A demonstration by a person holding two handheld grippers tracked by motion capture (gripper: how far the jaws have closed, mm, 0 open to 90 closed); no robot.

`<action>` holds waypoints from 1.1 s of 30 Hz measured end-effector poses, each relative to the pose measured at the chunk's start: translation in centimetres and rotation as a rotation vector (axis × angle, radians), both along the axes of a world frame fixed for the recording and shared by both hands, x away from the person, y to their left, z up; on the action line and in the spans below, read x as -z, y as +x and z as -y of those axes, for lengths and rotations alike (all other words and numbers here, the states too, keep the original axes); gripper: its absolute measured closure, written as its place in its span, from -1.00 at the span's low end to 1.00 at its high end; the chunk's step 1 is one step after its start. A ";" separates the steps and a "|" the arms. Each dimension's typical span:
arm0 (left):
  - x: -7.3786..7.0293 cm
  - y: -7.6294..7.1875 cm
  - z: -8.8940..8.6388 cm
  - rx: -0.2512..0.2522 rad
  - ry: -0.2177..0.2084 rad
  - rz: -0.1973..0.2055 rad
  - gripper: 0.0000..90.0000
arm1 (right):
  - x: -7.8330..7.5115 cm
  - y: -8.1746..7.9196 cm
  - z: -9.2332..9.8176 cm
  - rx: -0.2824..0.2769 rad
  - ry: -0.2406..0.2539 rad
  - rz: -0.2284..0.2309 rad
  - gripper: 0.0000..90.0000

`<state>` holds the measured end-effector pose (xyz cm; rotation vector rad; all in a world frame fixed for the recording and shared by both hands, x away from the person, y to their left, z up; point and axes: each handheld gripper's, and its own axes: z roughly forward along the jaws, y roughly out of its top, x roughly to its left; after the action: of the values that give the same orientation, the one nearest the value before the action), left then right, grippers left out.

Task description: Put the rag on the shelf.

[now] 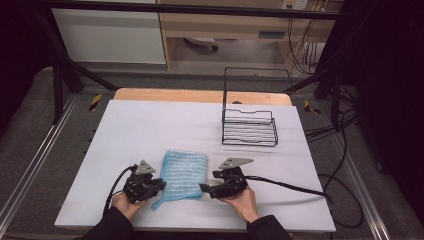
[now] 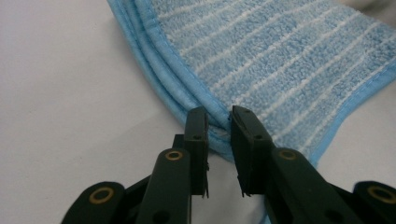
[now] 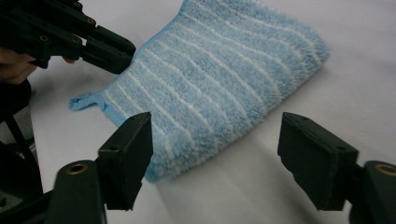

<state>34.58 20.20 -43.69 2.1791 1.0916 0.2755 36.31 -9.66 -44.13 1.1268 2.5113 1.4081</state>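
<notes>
Table (image 1: 150, 125): rectangular, flat, covered in a matte pale lavender-white sheet; a bare wood strip (image 1: 200, 95) shows along its far edge, upper centre of the high view.

Wire rack (image 1: 250, 127): thin black rods, open basket form with a tall back frame; upper right of centre, well apart from the cloth.

Microfibre cloth (image 1: 182, 175): light blue terry with fine white stripes, bound hem, folded into a rounded rectangle of several layers; lower centre, between the two grippers. A small hem tab (image 3: 84, 101) sticks out at one corner.

Right gripper (image 3: 215, 158): black plastic, grey triangular plate on top; jaws spread wide, nothing between the pads, near the cloth's right edge.

Left gripper (image 2: 219, 135): black; jaws nearly together, pinching the cloth's stacked hem edge.
</notes>
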 end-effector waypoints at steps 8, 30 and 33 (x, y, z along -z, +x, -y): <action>0.0 0.0 0.0 0.001 0.000 -0.005 0.78 | 0.9 0.3 -1.0 0.001 -0.041 -0.039 0.20; -0.1 -0.3 0.7 0.028 -0.079 -0.037 0.99 | 0.2 -0.3 -0.5 -0.034 -0.051 -0.063 0.93; -0.1 -0.8 1.5 0.053 -0.073 -0.028 0.99 | 0.0 -0.5 0.1 -0.030 -0.068 -0.059 0.93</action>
<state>33.77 18.68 -43.54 2.1493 1.0417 0.1792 35.79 -9.78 -44.12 1.1397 2.6056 1.3048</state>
